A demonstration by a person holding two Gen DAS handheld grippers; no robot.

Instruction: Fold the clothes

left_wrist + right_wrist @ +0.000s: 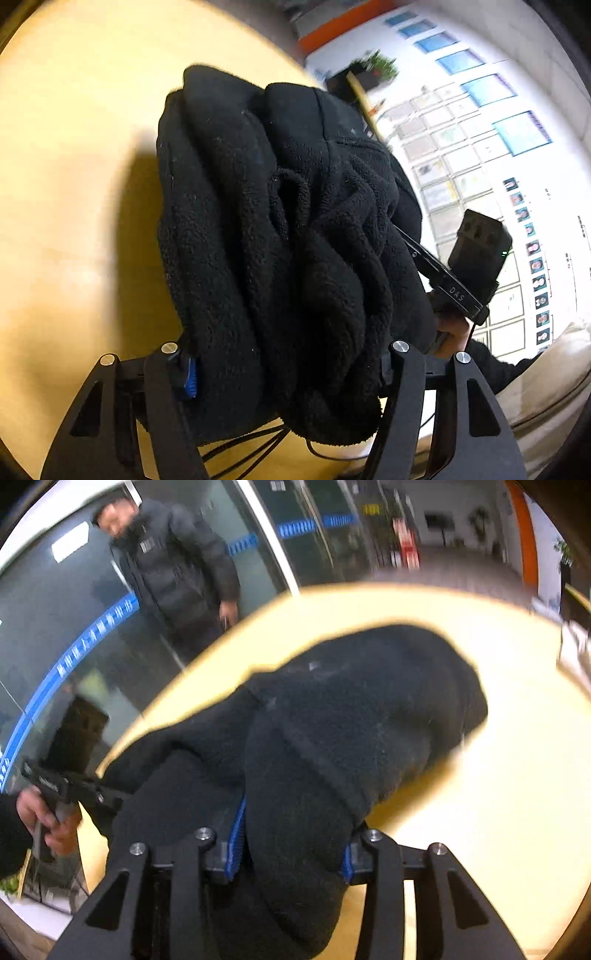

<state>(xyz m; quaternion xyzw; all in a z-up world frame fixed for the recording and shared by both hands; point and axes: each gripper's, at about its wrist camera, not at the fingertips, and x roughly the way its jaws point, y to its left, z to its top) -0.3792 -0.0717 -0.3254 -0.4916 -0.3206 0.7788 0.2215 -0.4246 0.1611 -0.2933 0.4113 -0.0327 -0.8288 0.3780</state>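
Clearly the black fleece garment (pixel 280 229) is thick, soft and limp: it hangs in bunched folds over the yellow tabletop (pixel 74 147), gathered between both grippers. The left gripper (pixel 288 373) has its fingers clamped on a fat wad of it, and the right gripper (pixel 291 849) pinches a rolled fold. I judge it light but floppy, best held at hems or corners, not mid-bulk.
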